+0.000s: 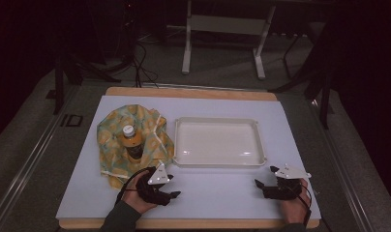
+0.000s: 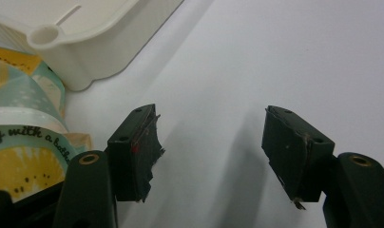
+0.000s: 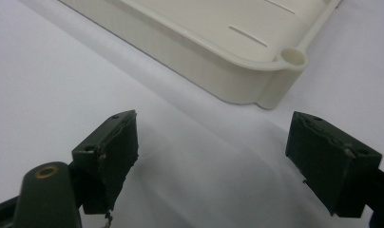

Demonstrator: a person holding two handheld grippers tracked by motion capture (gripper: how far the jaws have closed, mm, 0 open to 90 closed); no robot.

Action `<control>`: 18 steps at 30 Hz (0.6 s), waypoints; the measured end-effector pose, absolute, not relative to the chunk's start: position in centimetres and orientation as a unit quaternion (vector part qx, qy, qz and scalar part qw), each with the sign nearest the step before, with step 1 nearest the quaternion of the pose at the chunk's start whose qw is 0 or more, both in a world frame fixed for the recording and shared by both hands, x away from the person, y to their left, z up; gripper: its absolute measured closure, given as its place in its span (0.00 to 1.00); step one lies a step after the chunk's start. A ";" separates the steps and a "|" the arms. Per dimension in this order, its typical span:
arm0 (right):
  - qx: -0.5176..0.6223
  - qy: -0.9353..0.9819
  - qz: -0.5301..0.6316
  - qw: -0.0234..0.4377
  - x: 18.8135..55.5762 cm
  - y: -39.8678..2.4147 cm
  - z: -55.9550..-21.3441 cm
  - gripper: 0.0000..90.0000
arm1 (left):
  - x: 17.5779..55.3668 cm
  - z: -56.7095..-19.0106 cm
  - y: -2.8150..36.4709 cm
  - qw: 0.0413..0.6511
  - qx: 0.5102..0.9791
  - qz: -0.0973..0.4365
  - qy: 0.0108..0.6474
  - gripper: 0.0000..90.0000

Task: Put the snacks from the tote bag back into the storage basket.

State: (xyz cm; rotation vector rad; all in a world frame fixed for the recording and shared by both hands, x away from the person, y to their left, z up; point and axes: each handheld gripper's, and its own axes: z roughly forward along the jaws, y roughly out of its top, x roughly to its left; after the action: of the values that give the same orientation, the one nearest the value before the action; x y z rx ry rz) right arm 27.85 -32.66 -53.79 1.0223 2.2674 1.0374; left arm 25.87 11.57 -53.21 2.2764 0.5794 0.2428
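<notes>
A small bottle (image 1: 131, 142) with a white cap and amber contents stands on a yellow and teal lemon-print cloth (image 1: 116, 130) at the left of the white table sheet. A white plastic tray (image 1: 184, 145) lies empty in the middle. My left gripper (image 1: 170, 185) rests near the front edge, just below the cloth, with its jaws wide apart over bare sheet (image 2: 211, 137). My right gripper (image 1: 264, 177) rests at the front right, below the tray's right corner (image 3: 275, 85); its jaws stand open with nothing between them.
The cloth's edge (image 2: 19, 142) lies left of my left gripper's jaws, and the tray's near-left corner (image 2: 62, 52) is just beyond. A white sheet (image 1: 300, 145) covers a wooden board. Table legs (image 1: 186, 43) and cables (image 1: 140, 63) stand on the floor behind.
</notes>
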 end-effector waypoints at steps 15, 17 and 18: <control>0.366 0.817 0.384 0.225 27.7 -32.8 -53.7 0.20 | 25.9 -52.5 10.8 0.342 0.914 0.093 0.197 0.42; 0.366 0.817 0.384 0.226 27.6 -32.8 -53.7 0.20 | 26.0 -52.2 10.7 0.339 0.915 0.096 0.196 0.42; 0.365 0.818 0.384 0.226 27.6 -32.8 -53.7 0.20 | 26.1 -52.1 10.7 0.336 0.916 0.096 0.197 0.42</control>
State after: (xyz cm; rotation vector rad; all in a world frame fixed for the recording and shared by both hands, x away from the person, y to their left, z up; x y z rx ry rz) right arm 27.65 -32.75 -53.75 1.0077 2.2542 1.0579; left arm 26.07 10.69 -52.11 2.3883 0.5148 0.2496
